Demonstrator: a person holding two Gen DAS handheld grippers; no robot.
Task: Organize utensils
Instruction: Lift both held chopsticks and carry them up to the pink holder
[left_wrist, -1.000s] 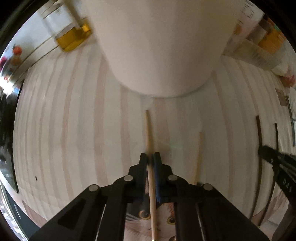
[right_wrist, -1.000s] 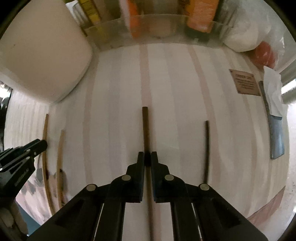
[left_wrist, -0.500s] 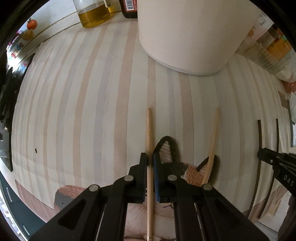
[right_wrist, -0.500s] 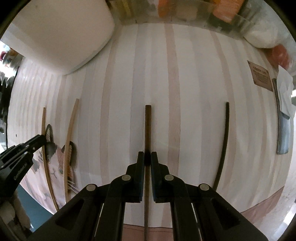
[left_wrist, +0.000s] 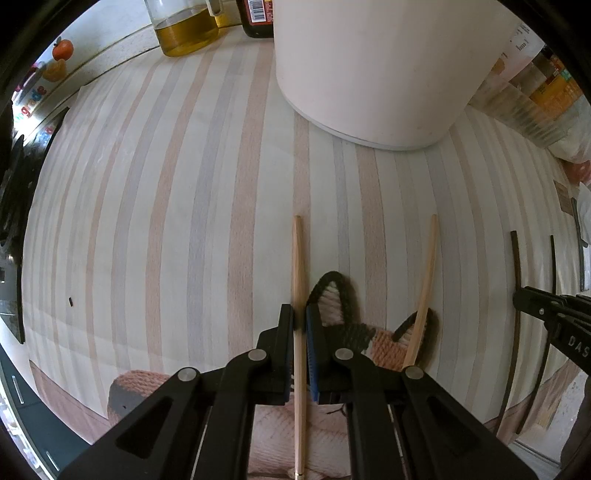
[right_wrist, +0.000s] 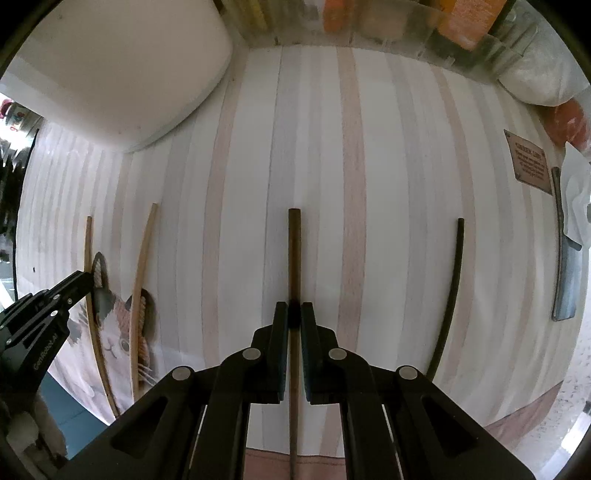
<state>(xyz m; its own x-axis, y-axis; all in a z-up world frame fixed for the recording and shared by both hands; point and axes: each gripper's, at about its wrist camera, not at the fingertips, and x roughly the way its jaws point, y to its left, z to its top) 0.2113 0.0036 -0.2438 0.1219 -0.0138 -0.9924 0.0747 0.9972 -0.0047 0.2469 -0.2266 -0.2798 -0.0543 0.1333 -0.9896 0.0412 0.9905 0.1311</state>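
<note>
Where chopsticks (left_wrist: 298, 280) lie, white container (left_wrist: 373, 70) beyond.

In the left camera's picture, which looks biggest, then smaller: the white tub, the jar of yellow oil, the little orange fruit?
Largest to smallest, as they look:
1. White tub
2. Jar of yellow oil, partly cut off at the top
3. Orange fruit
The tub sits nearer the camera, so true sizes stay unsure.

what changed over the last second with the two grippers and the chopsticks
The left gripper, shut on its light chopstick, drew back from the white container, bringing the cat coaster into view. The right gripper kept its dark chopstick clamped. The loose chopsticks stayed put.
</note>
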